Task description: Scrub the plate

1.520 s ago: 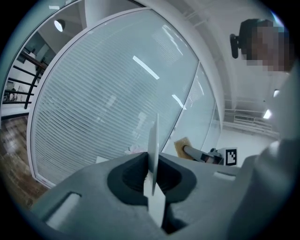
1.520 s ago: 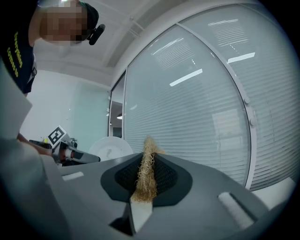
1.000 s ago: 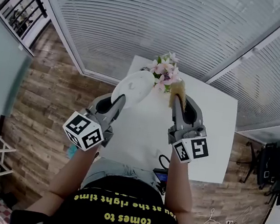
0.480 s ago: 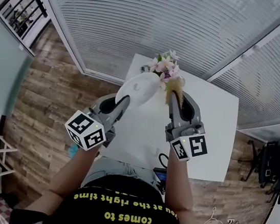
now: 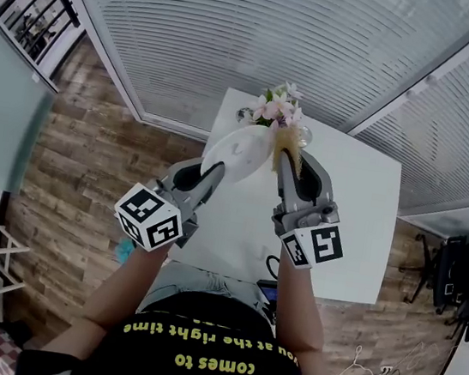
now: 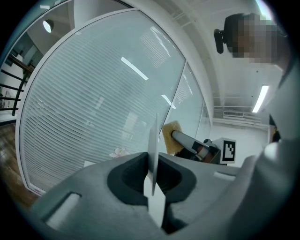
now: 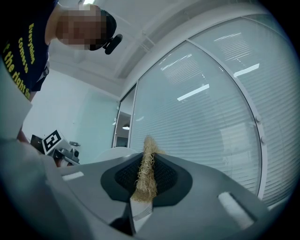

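1. Head view: the left gripper [image 5: 211, 170] reaches toward 1 o'clock and is clamped on the near rim of the white plate [image 5: 238, 151]. The plate is held up on edge above the white table [image 5: 352, 216].
   - The right gripper [image 5: 283, 159] points toward 11 o'clock, its jaws closed on a straw-coloured scrubber [image 5: 290, 140].
   - The scrubber sits at the plate's 3 o'clock side, touching it or just beside it; from this height I cannot judge contact.
   - Pink and white flowers [image 5: 276, 108] stand at 12 o'clock from the plate, at the table's far edge.

2. Left gripper view: the plate appears edge-on, a thin white blade rising from between the jaws toward 12 o'clock. The jaws pinch its rim from both sides.
   - At 2 o'clock from the jaws the scrubber's yellow tip shows close to the plate's right face, with the right gripper behind it.
   - Slatted blinds [image 6: 84, 117] behind glass fill the side from 9 to 12 o'clock.

3. Right gripper view: the jaws are closed on the fibrous scrubber, which stands upright between them and pokes out toward 12 o'clock.
   - The plate's pale curve lies at 10 o'clock from the scrubber, just beside it.
   - The left gripper's marker cube [image 7: 52, 140] is at 9 o'clock.
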The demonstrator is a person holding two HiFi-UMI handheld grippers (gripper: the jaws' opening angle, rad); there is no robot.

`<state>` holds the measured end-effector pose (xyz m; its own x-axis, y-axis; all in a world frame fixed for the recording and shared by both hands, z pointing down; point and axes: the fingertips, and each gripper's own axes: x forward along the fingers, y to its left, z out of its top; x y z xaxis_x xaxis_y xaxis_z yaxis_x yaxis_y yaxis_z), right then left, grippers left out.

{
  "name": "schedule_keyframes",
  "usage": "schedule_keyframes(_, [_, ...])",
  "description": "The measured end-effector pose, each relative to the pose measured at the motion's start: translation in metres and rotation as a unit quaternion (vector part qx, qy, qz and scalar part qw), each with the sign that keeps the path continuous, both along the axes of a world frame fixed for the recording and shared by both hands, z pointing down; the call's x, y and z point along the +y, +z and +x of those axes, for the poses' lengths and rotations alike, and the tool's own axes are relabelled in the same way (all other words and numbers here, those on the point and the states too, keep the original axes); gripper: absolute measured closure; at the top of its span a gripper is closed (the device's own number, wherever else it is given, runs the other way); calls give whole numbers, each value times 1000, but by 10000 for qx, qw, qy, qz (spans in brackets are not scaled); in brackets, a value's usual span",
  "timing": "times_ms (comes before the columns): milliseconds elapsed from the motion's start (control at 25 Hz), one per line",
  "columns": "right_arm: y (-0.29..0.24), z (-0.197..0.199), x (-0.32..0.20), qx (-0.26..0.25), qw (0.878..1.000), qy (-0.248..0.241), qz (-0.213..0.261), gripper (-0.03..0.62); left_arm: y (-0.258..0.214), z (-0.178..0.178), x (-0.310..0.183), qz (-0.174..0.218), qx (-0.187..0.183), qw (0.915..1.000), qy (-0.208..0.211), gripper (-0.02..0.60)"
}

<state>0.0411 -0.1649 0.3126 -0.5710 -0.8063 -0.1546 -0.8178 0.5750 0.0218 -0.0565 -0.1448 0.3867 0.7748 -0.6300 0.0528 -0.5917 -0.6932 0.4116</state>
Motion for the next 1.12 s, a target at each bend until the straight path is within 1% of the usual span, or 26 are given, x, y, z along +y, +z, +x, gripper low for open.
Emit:
schedule_keyframes(200, [-1, -3, 0, -48, 9999, -56, 88, 549, 1, 4, -1, -33, 21, 10000, 15, 561])
schedule_keyframes(360, [-2, -6, -1, -50, 9998, -108, 132, 549, 2, 8, -2, -18, -35, 10000, 31, 561])
schedule_keyframes(600, [-2, -13, -3, -12, 9996, -199, 178, 549, 3, 13, -6, -77, 39, 9999, 66, 561])
schedule_keyframes(760, [-5, -23, 2, -55, 9990, -353, 258, 549, 1, 13, -5, -92, 82, 9999, 76, 561])
schedule_keyframes(1120, [-4, -51, 13, 68, 9963, -753, 413, 551, 4, 13, -5, -156, 143, 9997, 75, 561])
